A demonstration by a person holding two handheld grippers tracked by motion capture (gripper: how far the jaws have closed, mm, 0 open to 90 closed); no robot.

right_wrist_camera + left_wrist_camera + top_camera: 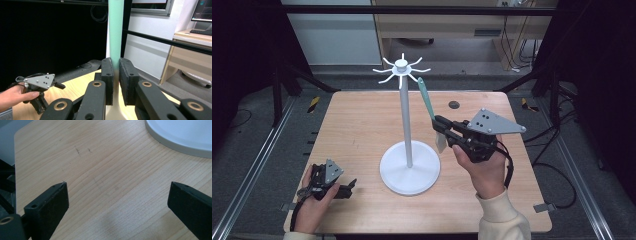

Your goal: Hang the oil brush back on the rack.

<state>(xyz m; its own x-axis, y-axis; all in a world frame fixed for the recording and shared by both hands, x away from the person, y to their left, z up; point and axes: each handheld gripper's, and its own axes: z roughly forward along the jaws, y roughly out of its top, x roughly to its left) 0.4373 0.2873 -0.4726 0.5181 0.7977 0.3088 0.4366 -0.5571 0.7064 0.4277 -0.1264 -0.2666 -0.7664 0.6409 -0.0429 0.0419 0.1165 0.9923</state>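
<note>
A white hook stand (406,115) rises from a round base (409,172) at the table's middle, with a ring of hooks (401,67) on top. My right gripper (441,125) is held up to the stand's right, shut on a spatula with a teal handle (426,99) that leans up toward the hooks; its pale blade (440,141) hangs below the jaws. In the right gripper view the pads (108,72) squeeze the teal handle (115,30). My left gripper (349,187) rests at the front left, its jaws wide apart over bare wood (117,187), near the base (180,135).
The wooden table (362,120) has a small dark hole (454,104) near its far edge. Black frame legs stand at both far corners. A light wooden desk (437,25) sits beyond the table. The other hand's gripper (40,82) is low at the left in the right gripper view.
</note>
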